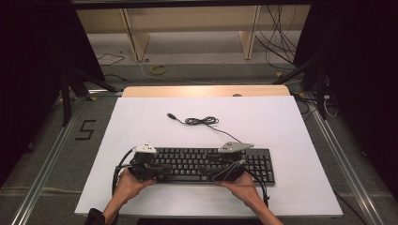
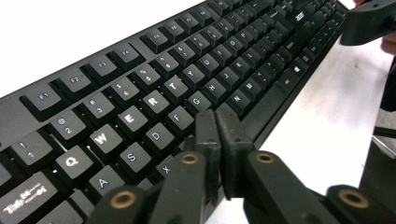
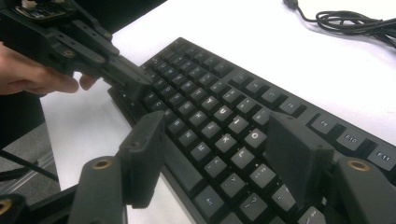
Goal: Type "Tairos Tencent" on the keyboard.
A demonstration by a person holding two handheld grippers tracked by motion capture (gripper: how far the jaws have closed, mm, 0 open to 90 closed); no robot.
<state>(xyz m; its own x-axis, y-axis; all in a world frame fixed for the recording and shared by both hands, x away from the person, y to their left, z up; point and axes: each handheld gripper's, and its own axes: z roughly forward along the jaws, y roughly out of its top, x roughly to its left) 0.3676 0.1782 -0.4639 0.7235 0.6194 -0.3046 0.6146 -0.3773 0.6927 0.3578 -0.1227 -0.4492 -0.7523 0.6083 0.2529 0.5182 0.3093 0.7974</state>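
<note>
While over keyboard (image 2: 154, 88) | left gripper (image 2: 219, 135) fingers together | right gripper (image 3: 219, 154) fingers apart, empty

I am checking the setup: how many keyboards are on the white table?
1. The black keyboard lies near the front edge of the white table, under both claws; its coiled cable lies behind it.
</note>
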